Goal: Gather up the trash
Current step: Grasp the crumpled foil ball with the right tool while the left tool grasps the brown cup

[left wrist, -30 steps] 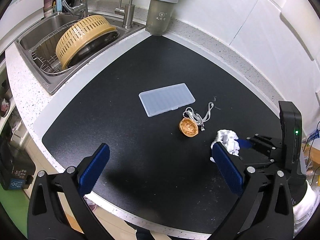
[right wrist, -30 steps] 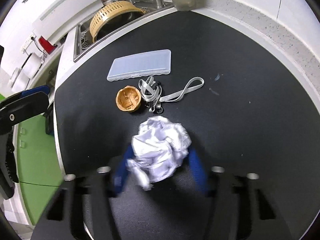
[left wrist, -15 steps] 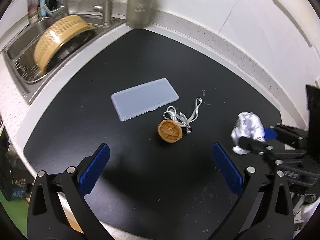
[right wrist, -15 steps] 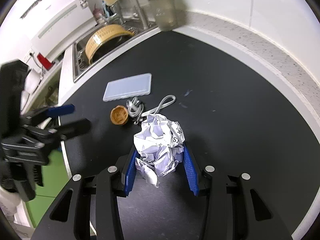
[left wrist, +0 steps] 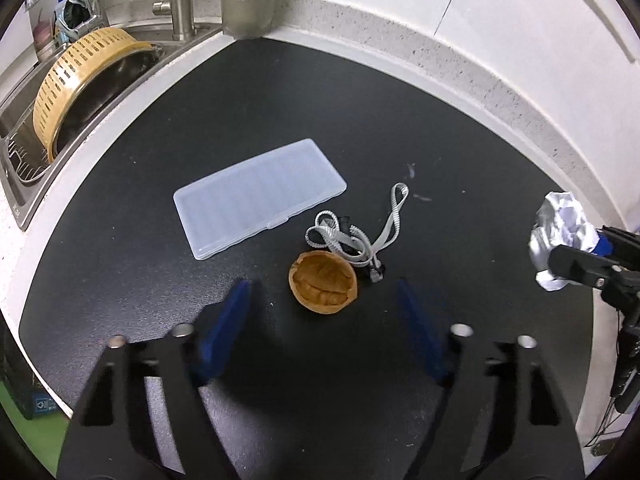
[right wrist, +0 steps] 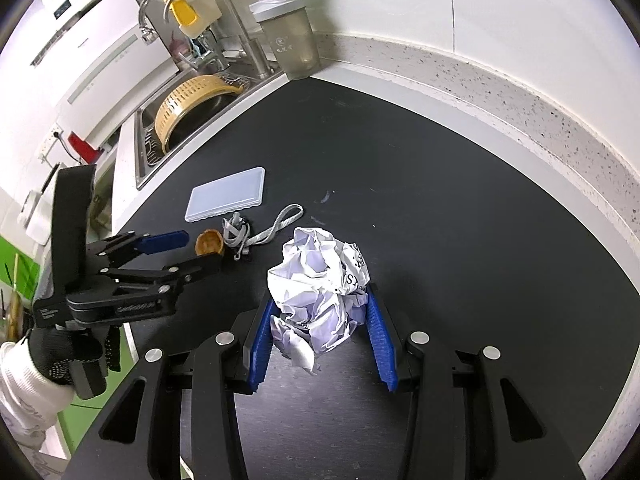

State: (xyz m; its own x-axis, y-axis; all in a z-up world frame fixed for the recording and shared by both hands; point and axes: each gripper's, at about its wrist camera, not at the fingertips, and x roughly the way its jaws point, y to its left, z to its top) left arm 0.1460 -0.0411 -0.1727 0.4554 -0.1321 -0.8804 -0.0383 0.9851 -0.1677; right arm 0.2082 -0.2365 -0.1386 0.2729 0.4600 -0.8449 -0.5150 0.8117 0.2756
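The right claw [right wrist: 320, 340] clenches the crumpled paper ball [right wrist: 320, 284] above the desk [right wrist: 440, 208], while the left claw [left wrist: 324, 300], jaws closing with pads clear, straddles the brown shell [left wrist: 323, 288].

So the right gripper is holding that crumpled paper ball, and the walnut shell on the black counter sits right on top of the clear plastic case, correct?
Not quite. The right gripper does hold the crumpled paper ball, but the walnut shell lies on the black counter beside the clear plastic case, apart from it, as the left wrist view shows.
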